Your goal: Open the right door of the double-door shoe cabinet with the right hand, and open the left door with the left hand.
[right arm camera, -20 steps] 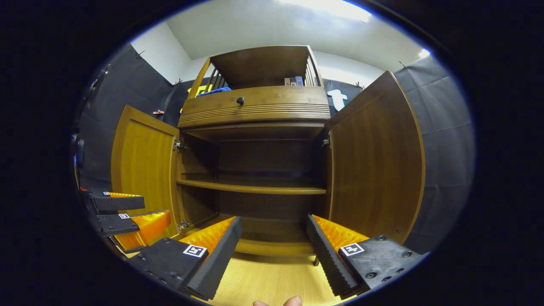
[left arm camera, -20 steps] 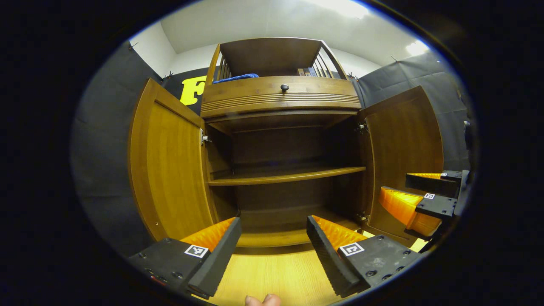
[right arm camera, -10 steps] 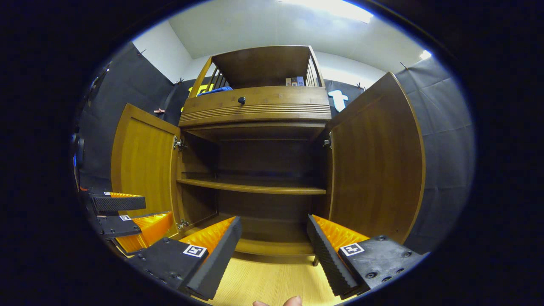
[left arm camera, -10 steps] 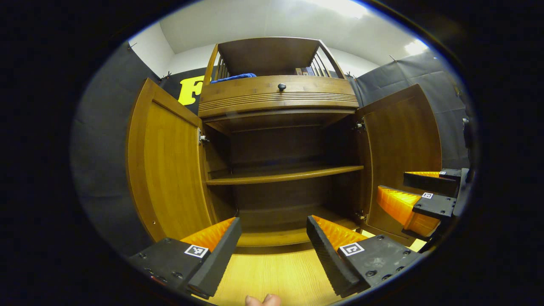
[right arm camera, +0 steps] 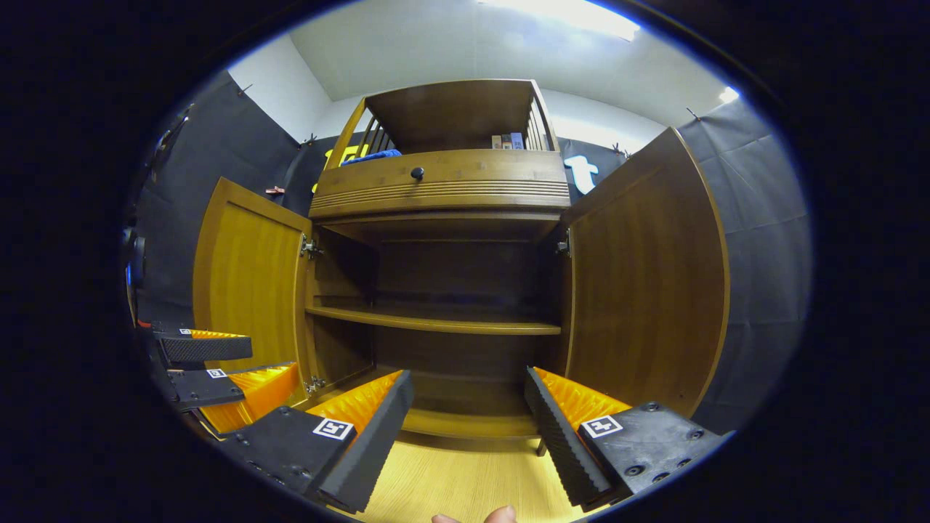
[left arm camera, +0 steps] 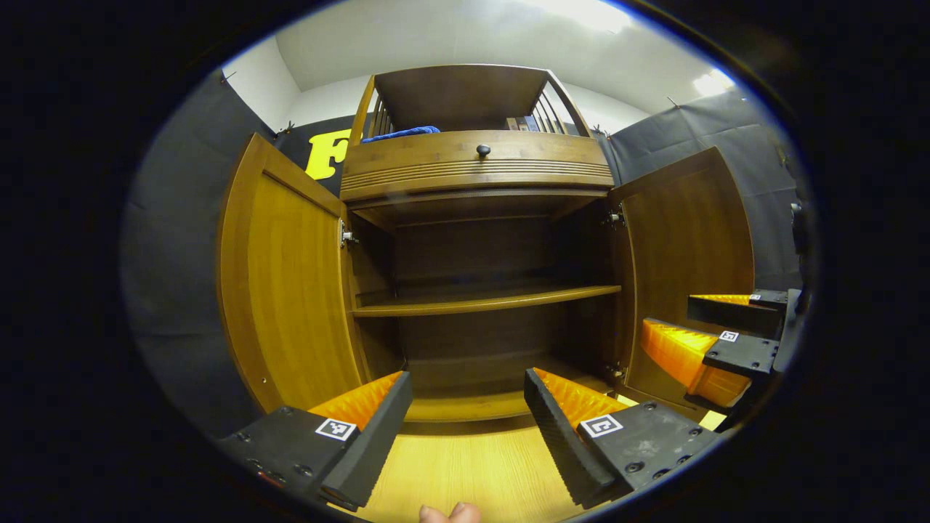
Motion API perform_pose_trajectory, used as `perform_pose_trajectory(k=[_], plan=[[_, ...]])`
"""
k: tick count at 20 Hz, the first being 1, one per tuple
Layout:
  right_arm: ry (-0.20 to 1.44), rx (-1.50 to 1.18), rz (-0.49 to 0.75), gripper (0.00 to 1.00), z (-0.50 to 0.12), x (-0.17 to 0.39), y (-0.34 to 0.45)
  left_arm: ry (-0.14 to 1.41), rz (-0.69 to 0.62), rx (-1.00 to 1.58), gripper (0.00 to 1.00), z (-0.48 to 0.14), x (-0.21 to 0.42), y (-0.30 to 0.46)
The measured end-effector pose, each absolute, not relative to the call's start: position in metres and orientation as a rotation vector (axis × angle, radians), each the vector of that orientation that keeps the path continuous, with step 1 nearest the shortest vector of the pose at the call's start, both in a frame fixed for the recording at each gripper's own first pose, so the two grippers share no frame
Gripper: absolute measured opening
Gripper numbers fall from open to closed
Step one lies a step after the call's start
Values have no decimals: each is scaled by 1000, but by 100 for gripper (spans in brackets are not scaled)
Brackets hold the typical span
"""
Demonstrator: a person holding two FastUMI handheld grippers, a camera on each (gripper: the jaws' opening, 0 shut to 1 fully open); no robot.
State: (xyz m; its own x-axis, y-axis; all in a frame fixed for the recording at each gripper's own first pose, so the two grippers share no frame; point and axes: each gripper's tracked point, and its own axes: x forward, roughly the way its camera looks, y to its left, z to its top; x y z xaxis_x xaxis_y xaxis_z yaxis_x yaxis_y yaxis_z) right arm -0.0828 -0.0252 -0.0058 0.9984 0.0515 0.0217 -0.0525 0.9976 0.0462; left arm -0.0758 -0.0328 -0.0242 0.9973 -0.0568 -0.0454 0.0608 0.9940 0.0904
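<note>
Brown wooden double-door shoe cabinet (left arm camera: 479, 247) stands ahead, its left door (left arm camera: 287, 283) and right door (right arm camera: 647, 290) swung wide. Left gripper (left arm camera: 468, 421) and right gripper (right arm camera: 468, 425) hang spread, empty. Stiff hinged panels likely swing lightly; take them by the free edge.

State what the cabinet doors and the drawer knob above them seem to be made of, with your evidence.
Left door and right door: probably wood or bamboo veneer, glossy varnish; fine vertical grain lines and an amber sheen show. Drawer knob: dark, round and smooth; whether metal, plastic or painted wood cannot be told.
</note>
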Motion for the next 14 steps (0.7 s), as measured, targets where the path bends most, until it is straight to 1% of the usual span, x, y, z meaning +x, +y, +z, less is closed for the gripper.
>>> perform_pose_trajectory(k=[1,2,3,4,5,6,8,9,10,11,12,13,14], plan=[[-20,46,54,98,-6,-83,-24,44,-57,93,96,-25,-76,-32],[-21,47,56,98,-5,-83,-24,43,-57,93,96,-25,-76,-31],[-20,44,56,98,-5,-83,-23,45,-57,92,96,-25,-76,-31],[-21,39,57,98,-5,-83,-23,46,-57,92,99,-24,-75,-31],[-24,35,56,98,-4,-83,-23,46,-56,91,96,-25,-75,-30],[-26,33,55,98,-3,-83,-23,43,-56,89,99,-23,-75,-30],[-27,33,56,98,-4,-82,-23,38,-59,81,99,-22,-76,-31],[-22,32,56,98,-5,-82,-22,41,-57,79,96,-23,-76,-30],[-21,32,56,98,-6,-82,-22,41,-56,83,96,-24,-76,-29],[-19,32,54,98,-6,-82,-23,43,-52,87,99,-24,-77,-29],[-20,34,54,98,-6,-82,-22,45,-53,90,96,-25,-77,-29],[-20,35,54,98,-5,-82,-21,46,-55,91,99,-26,-76,-31],[-21,33,54,98,-5,-82,-21,44,-56,90,96,-25,-76,-31]])
